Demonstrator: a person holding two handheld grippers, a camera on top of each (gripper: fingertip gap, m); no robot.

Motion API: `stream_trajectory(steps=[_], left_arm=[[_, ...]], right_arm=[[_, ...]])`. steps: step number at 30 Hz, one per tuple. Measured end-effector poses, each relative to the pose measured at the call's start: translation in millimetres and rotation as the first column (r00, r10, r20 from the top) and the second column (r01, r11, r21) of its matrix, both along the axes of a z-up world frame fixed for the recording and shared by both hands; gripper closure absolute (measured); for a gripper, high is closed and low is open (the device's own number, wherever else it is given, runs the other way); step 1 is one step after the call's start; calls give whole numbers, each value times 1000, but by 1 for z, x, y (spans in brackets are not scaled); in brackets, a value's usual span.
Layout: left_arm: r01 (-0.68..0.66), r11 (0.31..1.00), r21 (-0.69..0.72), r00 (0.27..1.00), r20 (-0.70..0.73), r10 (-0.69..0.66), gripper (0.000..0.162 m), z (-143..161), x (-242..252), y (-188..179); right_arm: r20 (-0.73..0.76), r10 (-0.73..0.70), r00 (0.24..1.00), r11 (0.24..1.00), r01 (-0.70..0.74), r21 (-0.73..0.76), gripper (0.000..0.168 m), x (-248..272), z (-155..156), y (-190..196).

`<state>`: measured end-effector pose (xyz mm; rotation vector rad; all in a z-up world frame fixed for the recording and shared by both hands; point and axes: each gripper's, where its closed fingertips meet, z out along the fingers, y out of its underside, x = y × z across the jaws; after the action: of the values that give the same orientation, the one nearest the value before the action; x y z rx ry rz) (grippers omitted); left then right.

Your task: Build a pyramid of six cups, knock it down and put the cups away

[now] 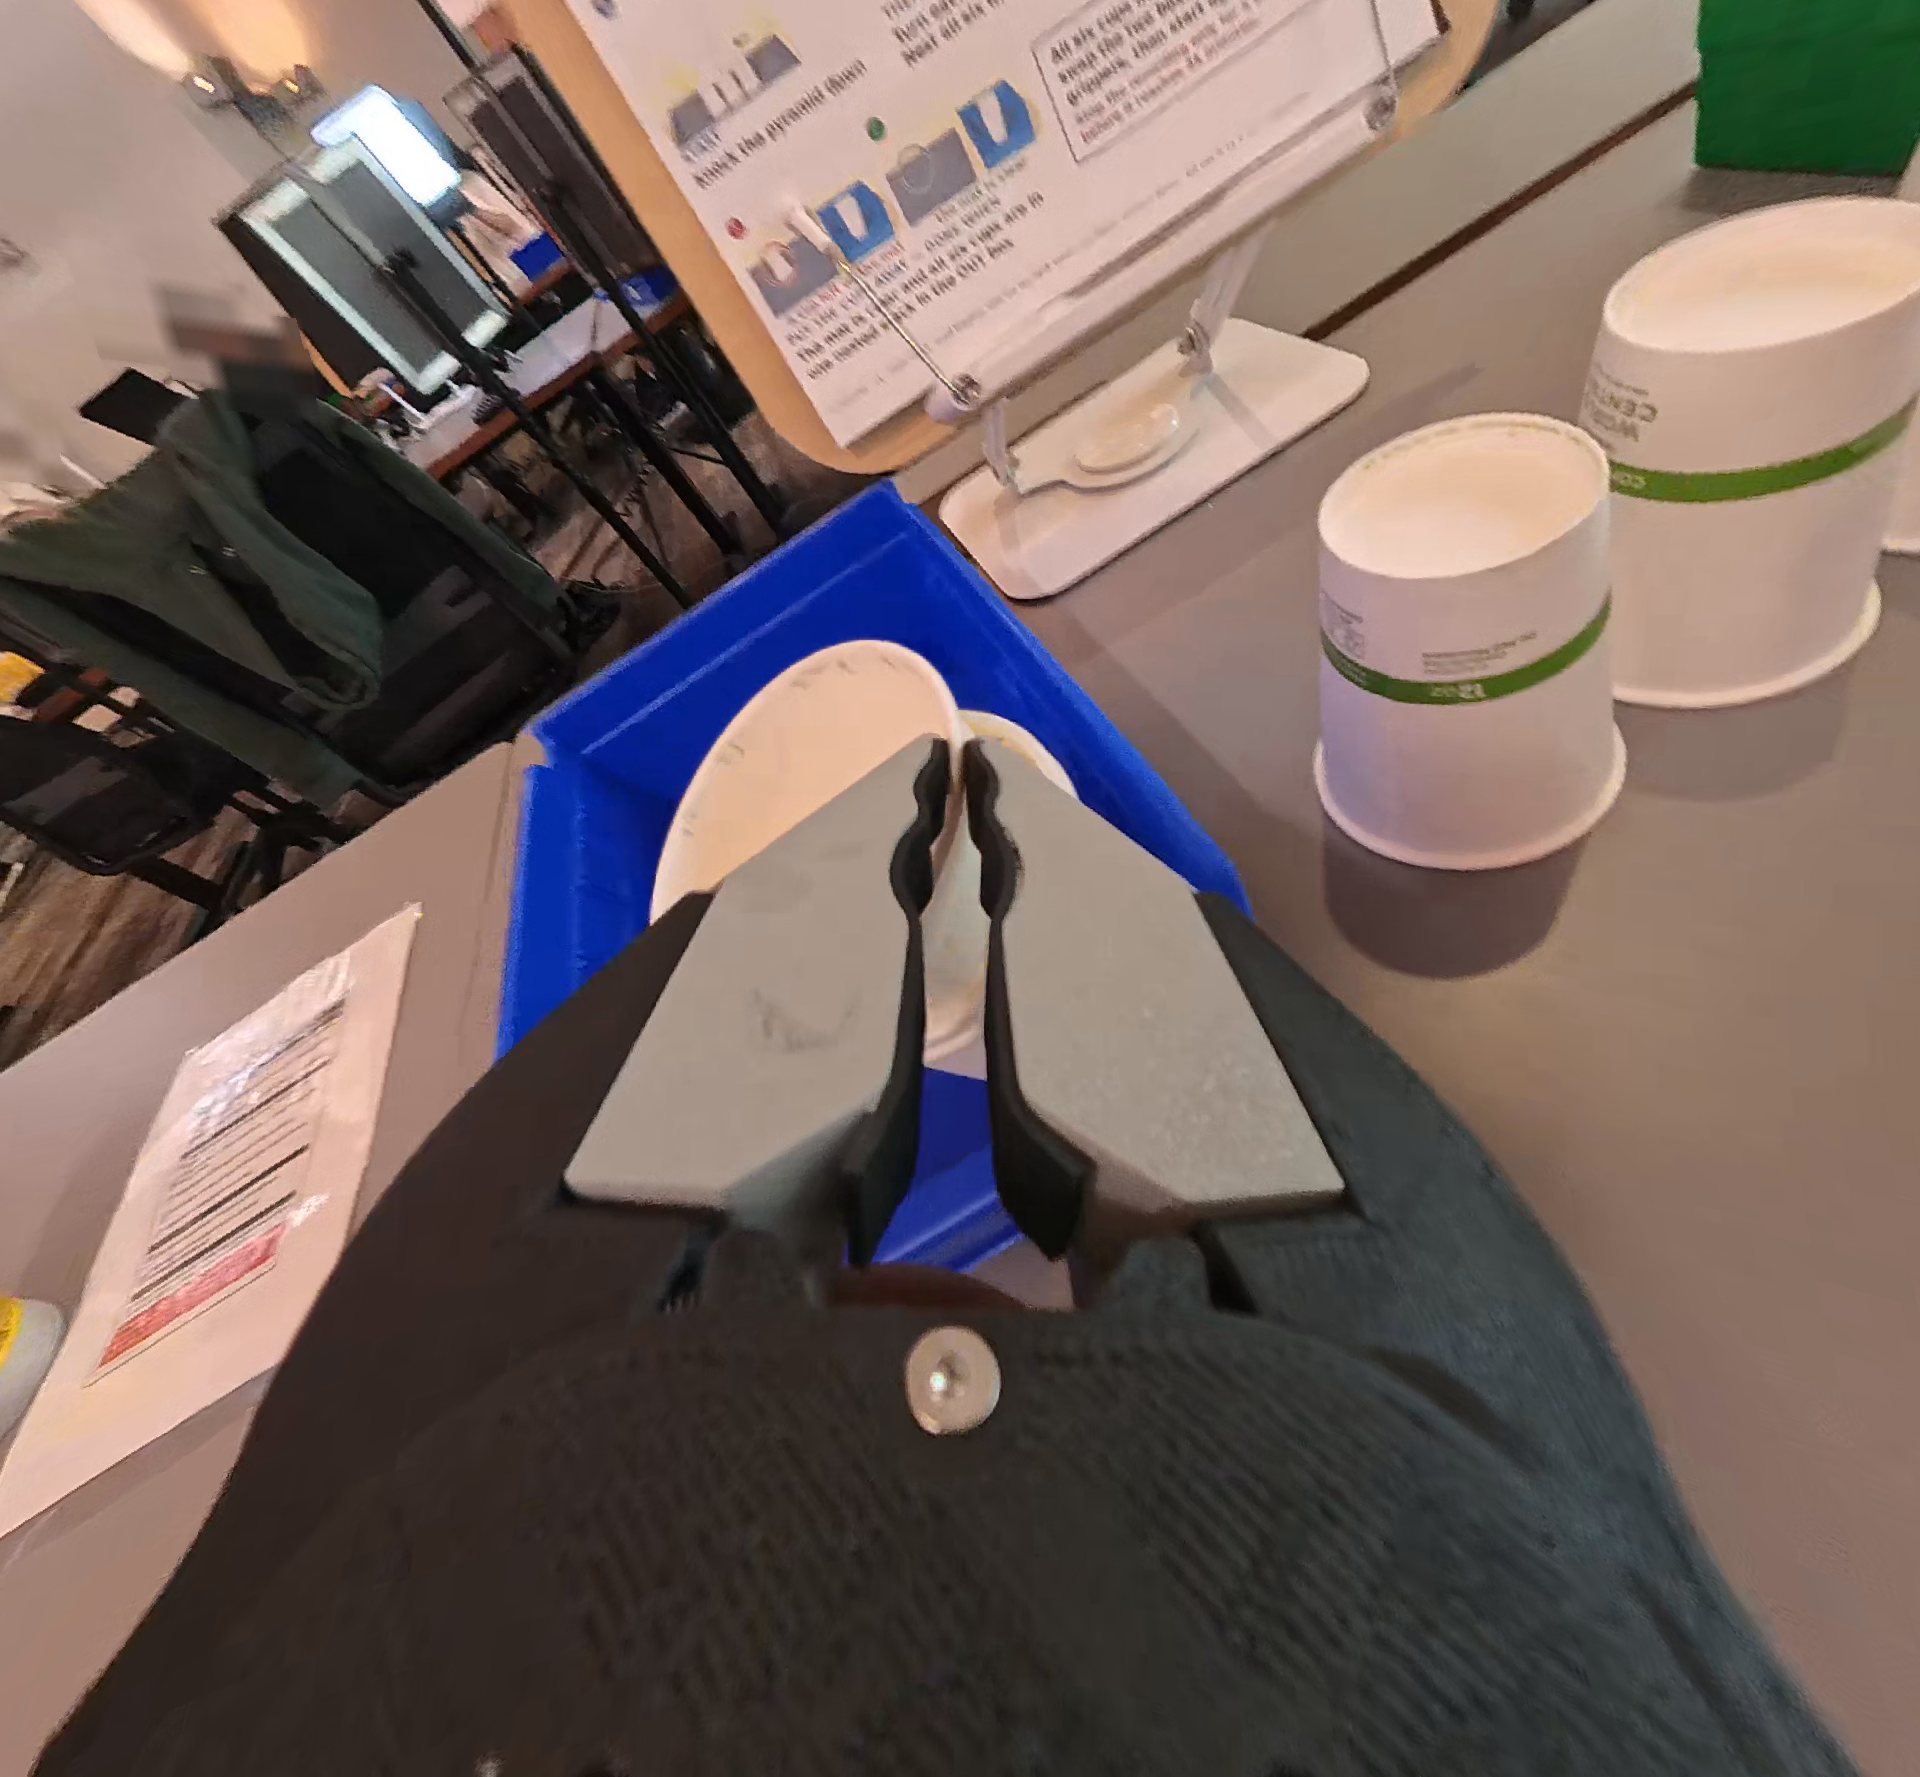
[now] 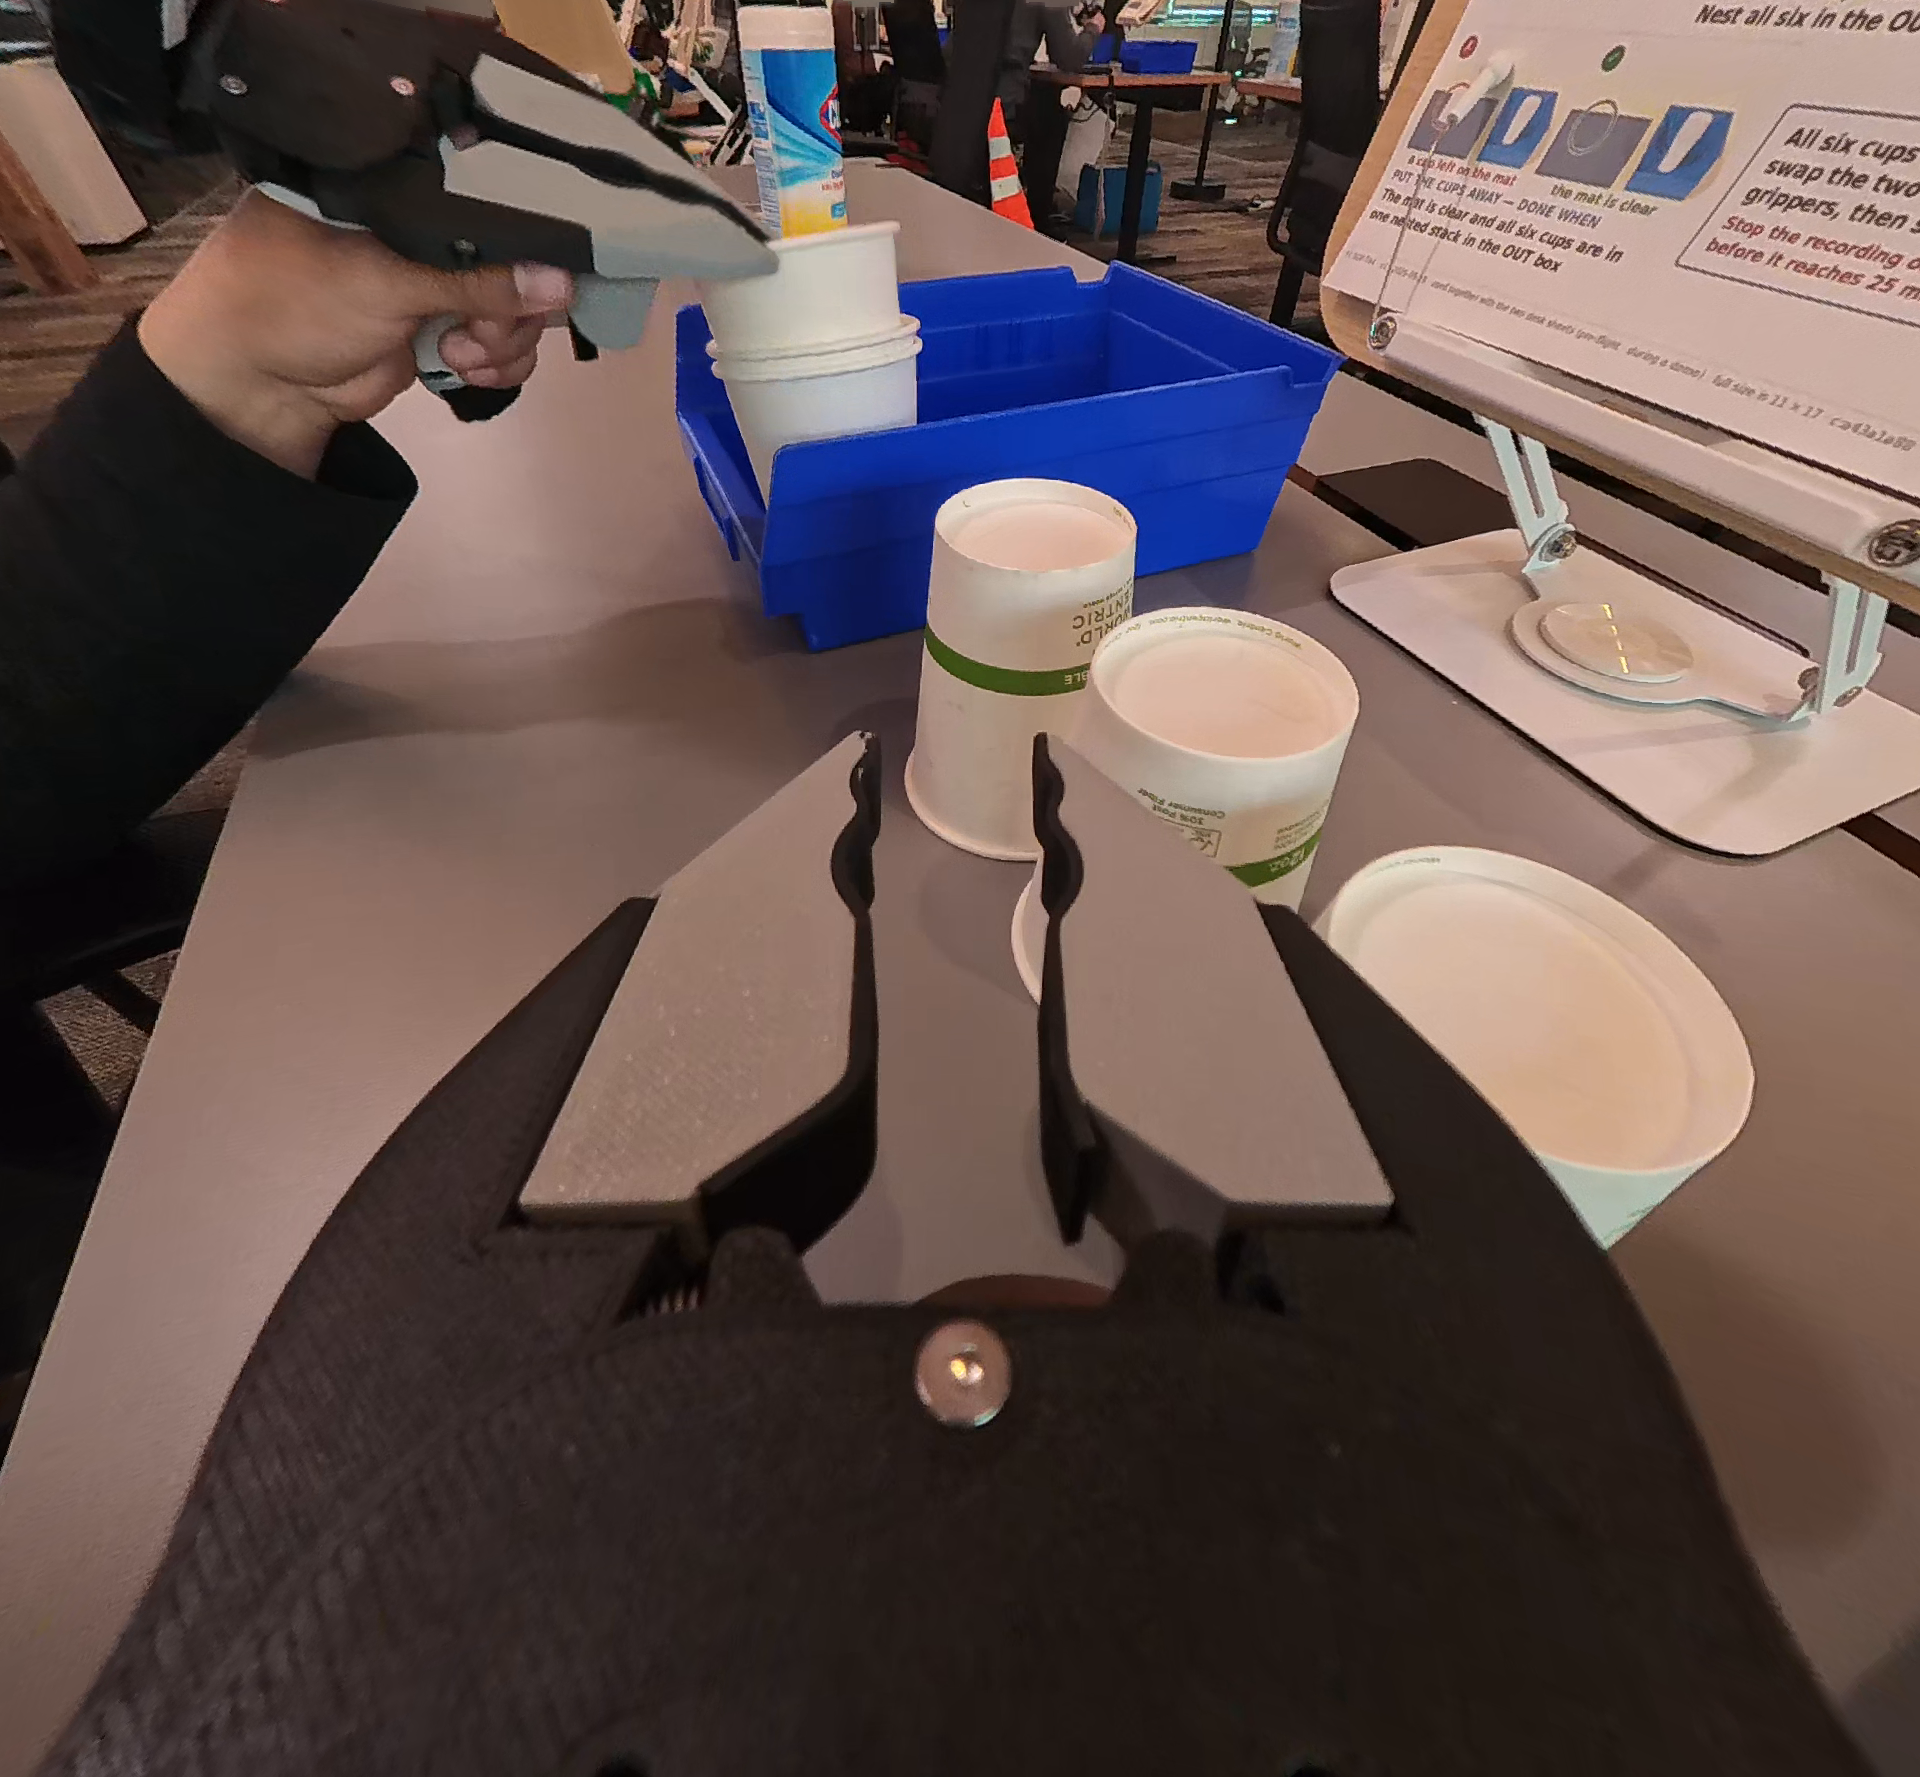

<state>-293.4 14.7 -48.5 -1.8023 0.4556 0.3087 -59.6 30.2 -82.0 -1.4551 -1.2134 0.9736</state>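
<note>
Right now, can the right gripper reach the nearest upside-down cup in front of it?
Probably yes. The right gripper is open and empty, and the upside-down cup stands just beyond its right fingertip. Only bare table lies between them, and the left gripper is away at the blue bin.

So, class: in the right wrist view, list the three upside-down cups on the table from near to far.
Nearest upside-down cup → middle upside-down cup → farthest upside-down cup, closest to the blue bin.
</note>
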Motion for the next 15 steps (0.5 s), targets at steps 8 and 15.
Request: stream_trajectory(steps=[8,15], left_arm=[[-65,947,316,998,12,65,161,69,-9,-25],[70,911,406,996,14,-83,161,105,39,-56]], right_arm=[[-2,7,1000,1000,-7,6,142,-1,2,-3],[-24,46,999,999,-46,24,142,-5,5,-12]])
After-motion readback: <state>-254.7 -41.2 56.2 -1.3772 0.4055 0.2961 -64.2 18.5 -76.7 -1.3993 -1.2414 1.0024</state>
